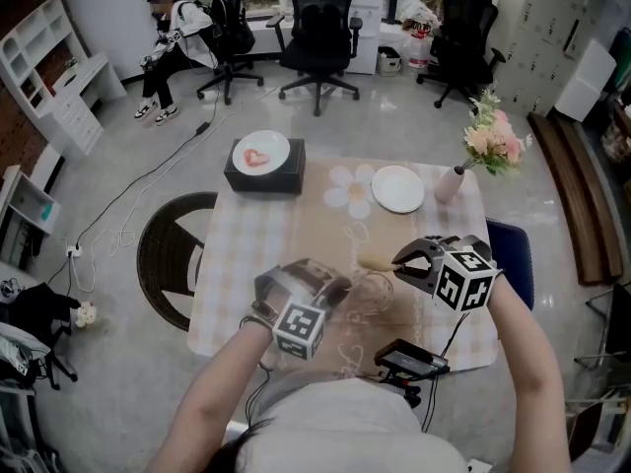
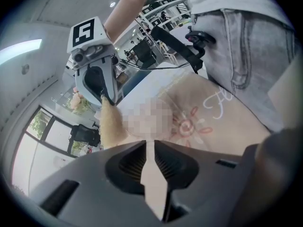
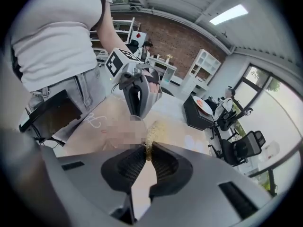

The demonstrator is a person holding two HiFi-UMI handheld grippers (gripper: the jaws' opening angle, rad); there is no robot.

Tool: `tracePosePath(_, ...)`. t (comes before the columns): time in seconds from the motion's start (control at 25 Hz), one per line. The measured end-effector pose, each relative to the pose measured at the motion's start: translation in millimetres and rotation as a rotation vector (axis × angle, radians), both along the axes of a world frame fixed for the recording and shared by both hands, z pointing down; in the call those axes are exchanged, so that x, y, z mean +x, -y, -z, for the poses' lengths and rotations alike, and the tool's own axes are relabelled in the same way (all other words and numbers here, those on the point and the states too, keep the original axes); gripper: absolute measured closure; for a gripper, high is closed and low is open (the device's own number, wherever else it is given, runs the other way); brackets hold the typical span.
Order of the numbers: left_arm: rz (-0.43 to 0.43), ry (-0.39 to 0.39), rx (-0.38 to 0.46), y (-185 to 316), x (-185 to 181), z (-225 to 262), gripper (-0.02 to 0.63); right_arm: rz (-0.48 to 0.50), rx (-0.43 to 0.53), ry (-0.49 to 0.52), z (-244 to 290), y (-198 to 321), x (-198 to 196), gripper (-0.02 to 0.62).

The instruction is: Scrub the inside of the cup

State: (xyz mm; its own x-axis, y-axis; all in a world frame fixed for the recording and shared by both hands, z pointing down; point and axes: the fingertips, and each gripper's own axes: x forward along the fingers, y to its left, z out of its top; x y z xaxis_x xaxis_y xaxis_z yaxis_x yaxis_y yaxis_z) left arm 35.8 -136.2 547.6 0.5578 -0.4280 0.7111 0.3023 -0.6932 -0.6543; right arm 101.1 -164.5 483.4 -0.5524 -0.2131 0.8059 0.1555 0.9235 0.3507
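left tool (image 1: 342, 288), right tool (image 1: 398, 261): grey | marker cubes (image 1: 299, 330): black-white | shirt (image 3: 52, 37): white | jeans (image 2: 246, 46): grey

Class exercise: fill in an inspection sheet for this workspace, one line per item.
Surface: table under a checked cloth.
Job's things: clear cup; brush.
Clutter: white plate, flower vase, black box bearing a small plate, black device.
Claws: left claw shut on the cup; right claw shut on the brush.
Cables: lead at the black device; floor cable.
Surroundings: office chairs, wicker chair, seated person.
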Motion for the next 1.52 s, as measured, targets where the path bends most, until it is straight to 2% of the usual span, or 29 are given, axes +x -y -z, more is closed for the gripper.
tracePosePath(0.28,-0.04,0.03,0.043,-2.8,3.6,-5.2,0.549,0.126,-0.016,-0.163,-5.3,-8.2,-1.6,0.554)
tracePosePath(0.52,-0.064,0.064,0.111,-2.6,5.2,-0.2,0.549,0.157,-0.051,-0.291,-28.1,-1.7,-1.7,0.554)
tracePosePath(0.8,-0.074,0.073,0.14,-4.8,6.1,1.3,0.549,0.122,-0.051,-0.345,-55.9,13.4,2.4,0.554)
tracePosePath(1.08,-0.078,0.078,0.149,-4.6,6.9,0.2,0.549,0.104,-0.012,-0.321,-52.6,20.5,-1.6,0.554)
tracePosePath(1.28,-0.077,0.078,0.151,-2.9,5.9,-0.2,0.549,0.18,0.057,-0.303,-18.8,8.6,-9.9,0.554)
tracePosePath(1.52,-0.077,0.078,0.153,-2.7,6.5,-0.3,0.549,0.299,0.109,-0.383,5.3,-17.4,-10.6,0.554)
